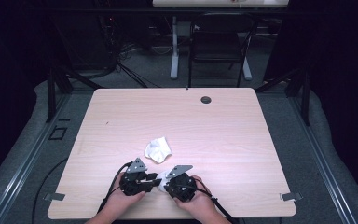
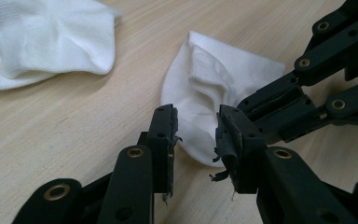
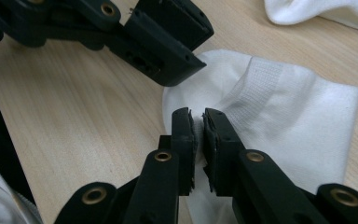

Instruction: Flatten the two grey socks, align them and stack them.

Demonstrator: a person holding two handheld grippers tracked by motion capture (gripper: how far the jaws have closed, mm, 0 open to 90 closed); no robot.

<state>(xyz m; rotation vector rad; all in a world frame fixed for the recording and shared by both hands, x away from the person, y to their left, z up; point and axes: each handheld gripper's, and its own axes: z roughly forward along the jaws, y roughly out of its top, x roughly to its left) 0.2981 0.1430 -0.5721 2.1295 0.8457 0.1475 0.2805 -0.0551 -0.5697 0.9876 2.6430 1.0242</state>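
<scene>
Right gripper (image 3: 199,122) pinches a fold of the near sock (image 3: 279,116) on the table (image 1: 223,121); left gripper (image 2: 196,122) straddles its edge, jaws apart.

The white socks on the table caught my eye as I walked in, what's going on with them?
A person is working two hand-held grippers over a small white fabric sock near the front edge of the light wooden table. The right gripper is pinched shut on a fold of that sock. The left gripper has its jaws open astride the sock's edge, not pressing on it. A second crumpled white sock lies untouched a little farther back on the table.
</scene>
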